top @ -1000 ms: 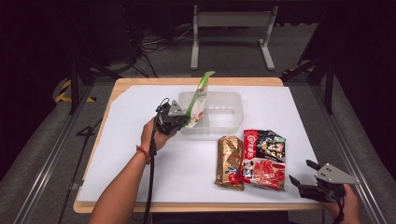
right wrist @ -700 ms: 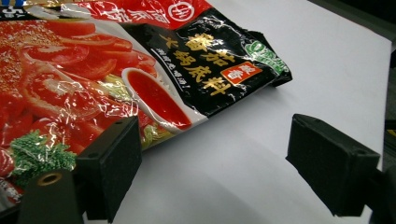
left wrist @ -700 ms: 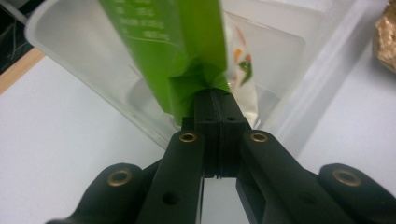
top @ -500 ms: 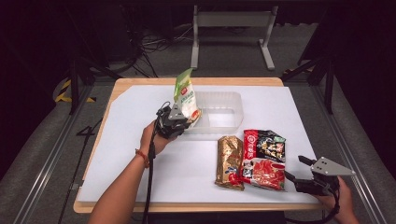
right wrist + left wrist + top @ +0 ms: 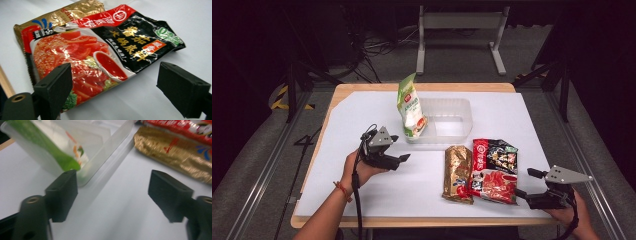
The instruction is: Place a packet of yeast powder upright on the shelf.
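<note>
A green-and-white packet [image 5: 411, 107] stands tilted in the left end of a clear plastic bin [image 5: 466, 124]. My left gripper [image 5: 399, 148] is open, low over the table just in front of the bin, holding nothing. In the left gripper view the green packet [image 5: 57, 147] leans inside the bin wall [image 5: 110, 150], beyond the open left gripper [image 5: 116, 192]. A red-and-black sauce packet [image 5: 493, 170] partly overlaps a gold packet [image 5: 458, 172]. My right gripper [image 5: 526, 183] is open just right of them. In the right gripper view the red packet [image 5: 100, 57] lies ahead of the open gripper [image 5: 122, 87], over the gold packet [image 5: 62, 12].
A white sheet [image 5: 362, 115] covers the wooden table, with bare room at the left and front. The gold packet [image 5: 175, 155] and an edge of the red packet [image 5: 180, 126] lie to the right in the left gripper view. Dark floor and metal stands surround the table.
The left gripper let go of the green packet, which now leans in the bin, and drew back toward the person. The right gripper edged closer to the red packet.
</note>
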{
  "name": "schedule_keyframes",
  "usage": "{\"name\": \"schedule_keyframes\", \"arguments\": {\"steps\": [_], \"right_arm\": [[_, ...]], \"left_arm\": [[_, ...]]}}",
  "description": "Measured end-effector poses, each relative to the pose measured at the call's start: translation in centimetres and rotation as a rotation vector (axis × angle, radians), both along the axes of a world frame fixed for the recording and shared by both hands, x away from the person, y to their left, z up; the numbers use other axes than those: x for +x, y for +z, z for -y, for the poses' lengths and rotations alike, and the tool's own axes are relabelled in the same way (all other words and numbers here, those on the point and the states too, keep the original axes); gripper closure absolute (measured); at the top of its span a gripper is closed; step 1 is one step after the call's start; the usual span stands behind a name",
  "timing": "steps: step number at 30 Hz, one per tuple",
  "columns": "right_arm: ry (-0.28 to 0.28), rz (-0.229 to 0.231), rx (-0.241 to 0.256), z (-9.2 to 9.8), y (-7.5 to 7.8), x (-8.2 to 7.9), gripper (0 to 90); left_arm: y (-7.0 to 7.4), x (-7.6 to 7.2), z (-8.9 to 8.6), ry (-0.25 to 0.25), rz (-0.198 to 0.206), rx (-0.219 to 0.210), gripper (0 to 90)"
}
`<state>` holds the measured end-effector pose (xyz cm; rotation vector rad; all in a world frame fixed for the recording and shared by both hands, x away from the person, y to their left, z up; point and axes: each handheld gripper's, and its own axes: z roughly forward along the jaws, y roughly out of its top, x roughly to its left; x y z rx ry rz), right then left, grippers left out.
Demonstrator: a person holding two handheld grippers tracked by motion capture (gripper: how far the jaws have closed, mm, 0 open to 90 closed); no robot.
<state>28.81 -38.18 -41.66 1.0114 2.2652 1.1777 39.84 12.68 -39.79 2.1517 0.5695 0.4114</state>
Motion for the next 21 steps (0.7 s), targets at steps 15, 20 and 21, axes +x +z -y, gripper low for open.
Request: {"name": "schedule_keyframes", "arguments": {"steps": [15, 20, 21], "right_arm": [[0.065, 0.02, -0.071, -3.2, 1.5, 2.0, 15.2], [0.079, 0.007, -0.076, -4.8, 2.3, 3.8, 18.5], [0.107, -0.001, -0.038, -5.3, 2.7, 4.8, 21.6]], "left_arm": [[-2.1, -3.9, -4.1, 0.056, 0.089, -0.01, 17.3], [-2.2, -4.0, -5.2, 0.099, 0.08, -0.057, 17.4], [-2.4, -4.0, -5.5, 0.108, 0.066, -0.073, 17.4]]}}
